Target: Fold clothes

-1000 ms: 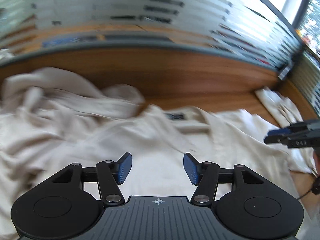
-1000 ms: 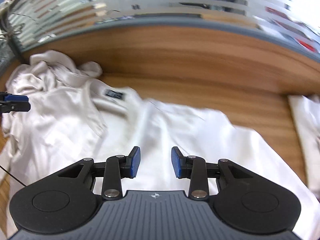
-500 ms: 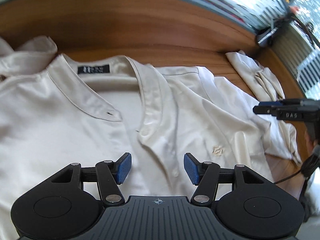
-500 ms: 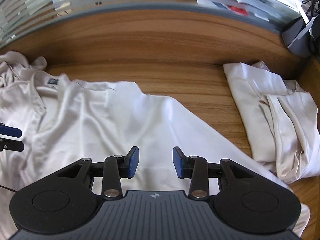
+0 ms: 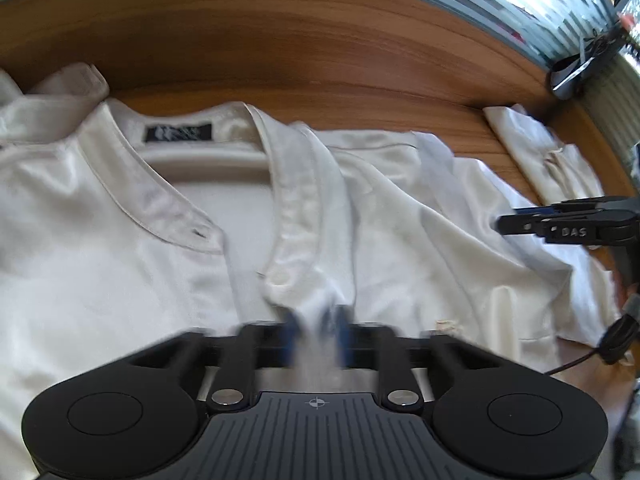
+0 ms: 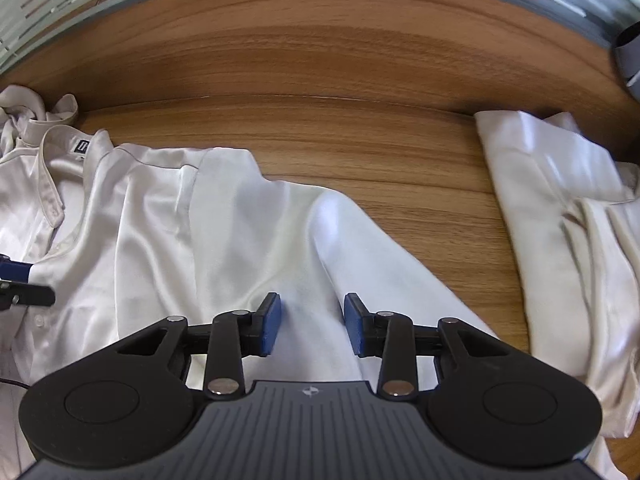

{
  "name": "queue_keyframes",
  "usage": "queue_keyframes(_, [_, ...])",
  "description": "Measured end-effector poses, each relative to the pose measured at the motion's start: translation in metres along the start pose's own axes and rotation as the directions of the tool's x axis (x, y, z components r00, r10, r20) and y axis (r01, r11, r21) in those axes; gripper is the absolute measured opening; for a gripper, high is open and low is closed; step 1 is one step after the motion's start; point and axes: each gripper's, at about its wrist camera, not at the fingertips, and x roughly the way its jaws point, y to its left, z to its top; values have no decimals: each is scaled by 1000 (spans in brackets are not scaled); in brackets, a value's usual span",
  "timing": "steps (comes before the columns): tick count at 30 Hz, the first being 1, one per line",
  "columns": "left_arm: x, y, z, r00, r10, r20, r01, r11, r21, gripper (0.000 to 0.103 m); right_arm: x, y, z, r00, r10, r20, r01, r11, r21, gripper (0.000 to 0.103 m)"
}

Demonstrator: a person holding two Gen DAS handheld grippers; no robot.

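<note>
A cream satin shirt [image 5: 120, 240] lies front up on the wooden table [image 5: 280, 48], collar and dark label toward the far side. My left gripper [image 5: 316, 320] is blurred, its blue pads drawn close with the button placket bunched between them. In the right wrist view the shirt [image 6: 180, 220] spreads left, its sleeve running down under my right gripper [image 6: 312, 328]. That gripper is open, pads either side of the sleeve cloth. The right gripper's fingers [image 5: 520, 222] show side-on in the left wrist view. The left gripper's tip [image 6: 24, 284] shows at the left edge.
A second cream garment [image 6: 560, 208] lies folded at the right of the table [image 6: 320, 80]. A dark object [image 5: 576, 72] sits at the far right corner. A black cable [image 5: 600, 352] hangs by the right gripper. Frosted glass panels run behind the table.
My left gripper's pads have come together on the placket fold; they were wide apart before. My right gripper has swung right and down over the sleeve, still open.
</note>
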Motion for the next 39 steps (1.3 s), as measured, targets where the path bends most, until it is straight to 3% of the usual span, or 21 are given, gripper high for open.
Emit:
queue_keyframes(2, [-4,2,5,999,38,26,-38,999,7,4,2,1,1,1000,6,0,-6,1000,0,4])
queue_keyframes(8, [-14,10,20,983,149,106,-152,988,22,3,-1,2,4,1000,-15,20,15,1000,-8,2])
queue_keyframes(13, [-8,15,46,974,177,143,-185,982,45,3,3,-5,10,999,-32,41,31,999,8,2])
queue_keyframes(17, [4,16,57,969,218,118,-224,973,48,4,7,-1,13,998,-40,40,41,999,-15,2])
queue_keyframes(20, [0,17,52,966,224,126,-233,971,56,15,8,3,13,998,-49,38,50,998,-29,5])
queue_keyframes(22, [-14,19,43,961,223,166,-235,970,58,43,-1,5,11,997,-44,56,46,998,-37,12])
queue_keyframes(23, [-23,20,40,958,218,188,-232,971,59,46,-5,6,10,997,-41,65,44,998,-40,19])
queue_keyframes(24, [-32,23,34,956,213,201,-229,972,58,47,-10,5,9,997,-38,74,41,998,-43,24])
queue_keyframes(30, [-93,49,-4,944,238,229,-242,970,-12,49,-56,4,-15,993,5,116,-2,1000,-23,27])
queue_keyframes(39, [-179,97,-77,924,336,181,-315,939,-136,55,-111,28,-81,992,76,105,-77,997,8,29])
